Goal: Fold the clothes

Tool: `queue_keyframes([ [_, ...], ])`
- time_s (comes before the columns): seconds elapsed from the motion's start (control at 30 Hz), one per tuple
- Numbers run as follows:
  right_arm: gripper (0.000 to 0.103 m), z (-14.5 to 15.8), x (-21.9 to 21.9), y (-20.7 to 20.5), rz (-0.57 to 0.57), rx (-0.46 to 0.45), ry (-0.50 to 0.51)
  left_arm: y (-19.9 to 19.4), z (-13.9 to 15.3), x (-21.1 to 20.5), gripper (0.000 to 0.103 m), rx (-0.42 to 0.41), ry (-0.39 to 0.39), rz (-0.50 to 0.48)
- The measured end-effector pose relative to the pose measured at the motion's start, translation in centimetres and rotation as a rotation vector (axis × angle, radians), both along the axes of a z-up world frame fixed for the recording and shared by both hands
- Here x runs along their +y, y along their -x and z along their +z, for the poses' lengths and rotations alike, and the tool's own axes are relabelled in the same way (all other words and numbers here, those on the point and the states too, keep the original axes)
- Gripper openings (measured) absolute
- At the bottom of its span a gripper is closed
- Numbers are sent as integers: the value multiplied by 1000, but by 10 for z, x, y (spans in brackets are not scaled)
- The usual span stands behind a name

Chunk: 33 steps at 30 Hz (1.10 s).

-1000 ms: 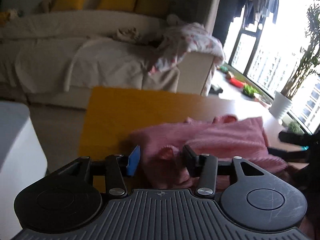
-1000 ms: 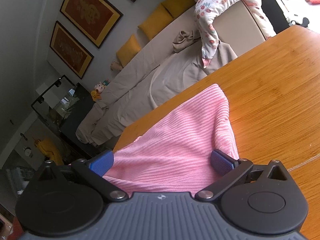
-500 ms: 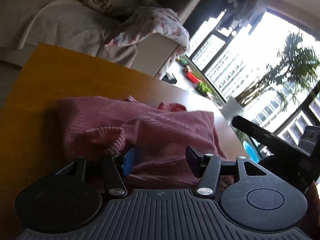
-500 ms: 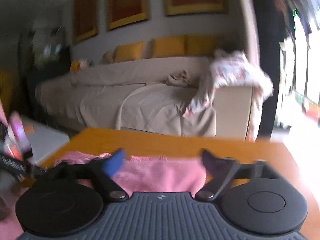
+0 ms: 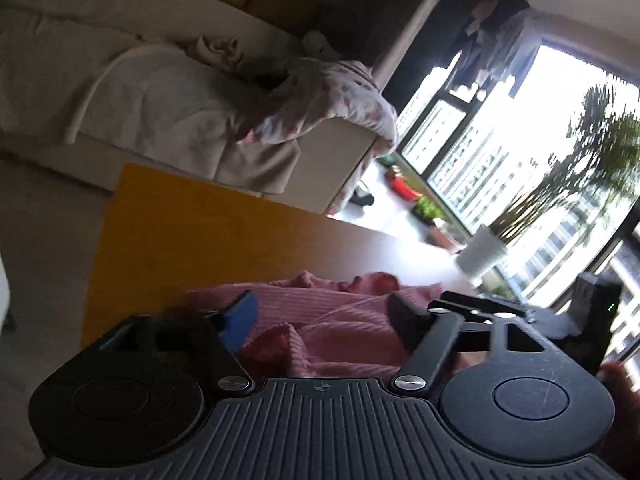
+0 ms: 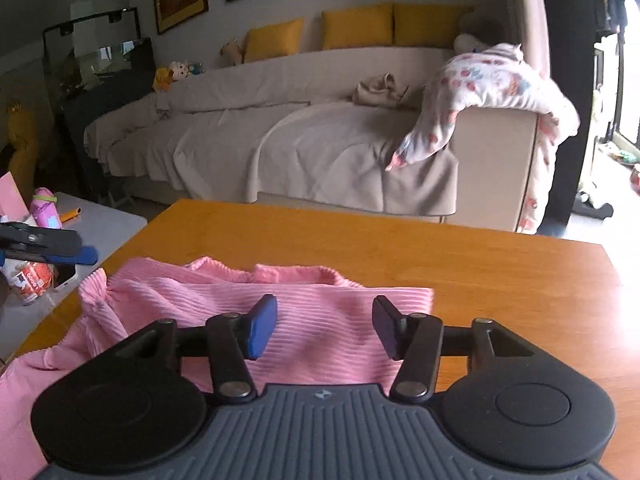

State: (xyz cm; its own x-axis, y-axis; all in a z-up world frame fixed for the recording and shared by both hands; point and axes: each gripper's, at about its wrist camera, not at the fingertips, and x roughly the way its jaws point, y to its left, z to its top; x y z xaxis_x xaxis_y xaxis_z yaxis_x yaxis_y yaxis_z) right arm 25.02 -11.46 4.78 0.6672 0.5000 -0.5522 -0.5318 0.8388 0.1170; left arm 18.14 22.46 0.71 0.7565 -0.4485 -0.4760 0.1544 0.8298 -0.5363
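Observation:
A pink ribbed sweater [image 6: 320,300] lies loosely folded on the orange wooden table [image 6: 400,248], its collar at the far edge and a sleeve trailing off to the left. My right gripper [image 6: 323,327] hovers just above the sweater's near part, jaws half apart, with no cloth pinched. In the left wrist view the sweater [image 5: 336,308] is bunched under my left gripper [image 5: 322,318]. Its jaws are opening and no fabric is pressed between the pads. The left gripper's blue fingertip [image 6: 86,256] also pokes in at the left edge of the right wrist view.
Beyond the table stands a beige covered sofa [image 6: 280,120] with a floral blanket [image 6: 492,92] over its armrest. A low white side table [image 6: 104,220] with a bottle and a phone sits to the left. A potted plant [image 5: 484,252] stands by the window.
The left jaws have spread wider and the left view has swung toward the window. The right gripper has rolled level, narrowed from its widest, and risen clear of the sweater edge.

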Motion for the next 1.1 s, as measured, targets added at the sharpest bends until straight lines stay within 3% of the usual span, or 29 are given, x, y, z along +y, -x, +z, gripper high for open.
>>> queue_keyframes([
  [0.17,68,-12,-8,16,-20,-14,-110,-5,-24,-20,84,65,-75,-4],
  [0.23,68,-19,-8,18,-29,2,-123,-7,-31,-31,77,54,-136,4],
  [0.27,68,-20,-8,21,-35,1,-113,-7,-29,-35,54,42,-158,3],
  [0.33,68,-19,-8,23,-34,-16,-92,-8,-22,-40,18,23,-180,-6],
  [0.47,68,-3,-7,31,-12,-117,-66,4,9,-43,20,-122,-217,-21],
  [0.53,68,3,-3,32,7,-132,-57,6,13,-41,22,-141,-227,-21],
  [0.63,68,-7,9,25,44,-58,-10,0,-6,-39,25,-65,-269,-16],
  [0.73,68,-27,17,14,55,42,60,0,-18,-36,37,-17,-320,3],
  [0.87,67,-11,1,7,39,64,12,7,-13,-27,59,-20,-361,41],
  [0.9,68,-4,-6,4,33,60,-9,7,-6,-23,57,-33,-373,58],
  [0.97,70,8,-23,-8,7,68,-46,6,5,-10,61,-32,-323,64],
  [1.03,71,11,-37,-21,-16,95,-66,-2,5,9,76,38,-154,18],
  [1.1,73,7,-48,-34,-21,149,-89,-11,-5,21,80,114,-23,-22],
])
